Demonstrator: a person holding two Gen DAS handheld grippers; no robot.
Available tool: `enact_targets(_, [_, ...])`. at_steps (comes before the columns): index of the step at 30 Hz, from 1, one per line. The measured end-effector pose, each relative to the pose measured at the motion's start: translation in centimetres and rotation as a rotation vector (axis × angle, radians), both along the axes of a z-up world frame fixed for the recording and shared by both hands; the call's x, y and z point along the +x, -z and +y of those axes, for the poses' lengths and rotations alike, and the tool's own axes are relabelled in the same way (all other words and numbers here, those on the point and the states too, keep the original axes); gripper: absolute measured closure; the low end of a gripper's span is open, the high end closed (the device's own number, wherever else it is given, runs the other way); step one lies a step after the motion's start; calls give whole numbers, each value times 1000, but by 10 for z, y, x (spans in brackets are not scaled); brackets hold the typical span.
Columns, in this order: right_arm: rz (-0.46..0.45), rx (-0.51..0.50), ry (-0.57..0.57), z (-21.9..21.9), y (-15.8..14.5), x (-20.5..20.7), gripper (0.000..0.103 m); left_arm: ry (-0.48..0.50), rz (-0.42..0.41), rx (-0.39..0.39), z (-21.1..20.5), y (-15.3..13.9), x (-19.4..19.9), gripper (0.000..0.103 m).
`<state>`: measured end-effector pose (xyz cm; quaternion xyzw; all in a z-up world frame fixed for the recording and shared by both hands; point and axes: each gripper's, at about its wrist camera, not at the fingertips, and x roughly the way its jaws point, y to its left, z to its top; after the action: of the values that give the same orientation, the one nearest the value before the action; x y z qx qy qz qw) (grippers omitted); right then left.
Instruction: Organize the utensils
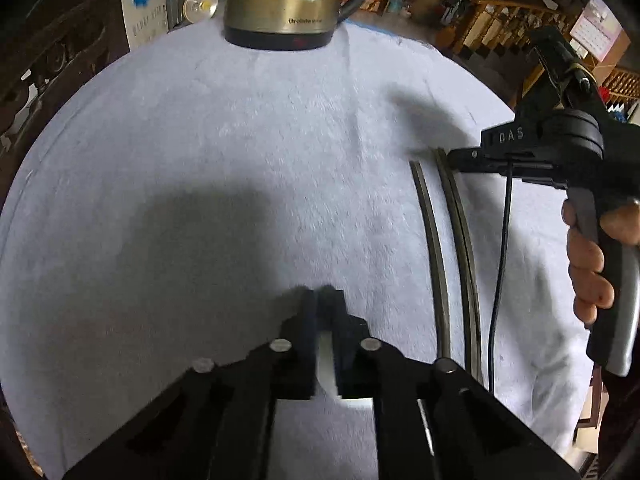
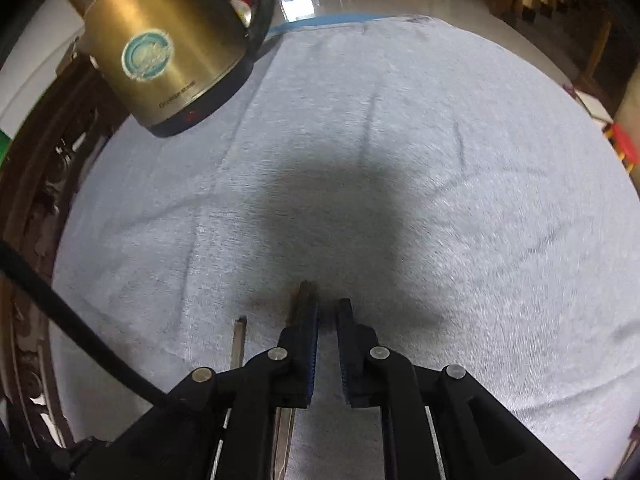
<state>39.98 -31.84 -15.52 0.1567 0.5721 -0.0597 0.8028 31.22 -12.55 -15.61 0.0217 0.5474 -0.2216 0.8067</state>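
Right of the kettle (image 1: 280, 0), the right tool (image 2: 328, 316), unclenched, straddles paired chopsticks (image 1: 440, 248) to align them; left tool (image 1: 323, 300) nearly clenched, empty.

A lived-in home: wooden stair railing (image 1: 516, 20), wall calendar (image 1: 596, 32), kettle (image 1: 288, 0) on a cloth-covered table (image 1: 200, 140).

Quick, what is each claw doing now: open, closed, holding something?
Left claw: closed, holding nothing.
Right claw: slightly open, empty, beside the chopsticks.

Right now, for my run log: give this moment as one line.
left gripper: shut, empty | right gripper: open, over chopsticks | chopsticks: side by side on cloth | kettle: far edge
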Motion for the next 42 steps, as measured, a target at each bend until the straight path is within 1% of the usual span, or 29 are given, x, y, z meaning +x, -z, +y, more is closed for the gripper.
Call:
enact_targets(2, [3,18,-5,3,-2,4,81,0,-16,1,-2,1,9,102])
enact_targets(4, [-2,-15,-32,10,-4,3,80,4,-36,23,-2,1,14,102])
enact_targets(6, [0,-77,-70,21,-3,4,92,0,-51,50,1,-2,17,102])
enact_targets(7, [5,-93,-76,21,-3,2,95,-1,-50,55,11,-5,17,102])
enact_targets(9, [10,-60,-57,11,-1,-6,98,2,-22,44,19,-8,18,102])
enact_targets(11, [5,17,-19,-4,-5,-16,97,-7,-5,25,25,-12,16,102])
enact_targets(12, [-5,62,-16,-8,-6,-19,93,-15,5,15,28,-13,13,102])
enact_targets(13, [-19,139,-21,-9,-6,-26,93,-22,17,2,30,-15,11,98])
enact_targets(14, [-21,176,-26,-9,-8,-28,89,-28,33,-20,33,-17,8,91])
enact_targets(15, [-20,203,-37,-5,-11,-29,79,-33,44,-45,35,-17,3,86])
enact_targets(16, [-32,201,-45,0,-13,-31,77,-36,48,-54,35,-18,-1,79])
enact_targets(18, [-42,145,-55,8,-16,-27,77,-28,60,-64,34,-19,-11,76])
enact_targets(20, [-12,122,-54,14,-10,-24,77,-15,83,-88,30,-19,-19,73])
enact_targets(21, [2,123,-58,17,-7,-23,78,-11,88,-89,28,-19,-21,70])
enact_targets(22, [18,102,-66,23,-3,-23,82,-9,89,-82,25,-18,-23,64])
enact_targets(23, [2,60,-76,26,-4,-23,88,-8,88,-67,21,-15,-24,62])
enact_targets(24, [1,59,-85,26,-4,-23,99,-3,92,-59,17,-12,-21,62])
enact_targets(25, [-1,70,-73,23,-6,-27,98,6,94,-53,10,-7,-19,62])
enact_targets(27, [-26,79,-54,13,-12,-36,101,21,38,-32,4,-8,-17,63])
enact_targets(28, [-46,102,-54,4,-12,-39,103,23,16,-21,3,-7,-17,68])
enact_targets(32, [-81,147,-8,-27,-26,-71,103,45,-21,-25,1,-7,-7,70])
enact_targets(34, [-78,132,17,-43,-27,-86,103,49,-34,-8,2,-8,-3,71])
enact_targets(35, [-72,137,23,-47,-24,-84,102,47,-39,-1,2,-8,1,72])
enact_targets(37, [-49,171,31,-57,-24,-87,99,39,-52,11,5,-10,9,74])
enact_targets(38, [-44,183,41,-59,-21,-85,99,34,-56,14,7,-12,11,88])
enact_targets(39, [-39,199,52,-57,-20,-81,96,35,-53,2,8,-14,17,91])
enact_targets(40, [-35,209,54,-51,-16,-75,94,33,-53,5,13,-17,9,99])
enact_targets(41, [-39,217,49,-40,-12,-67,86,30,-62,16,16,-20,9,99])
enact_targets(42, [-43,211,43,-33,-12,-60,84,35,-70,23,18,-21,9,99])
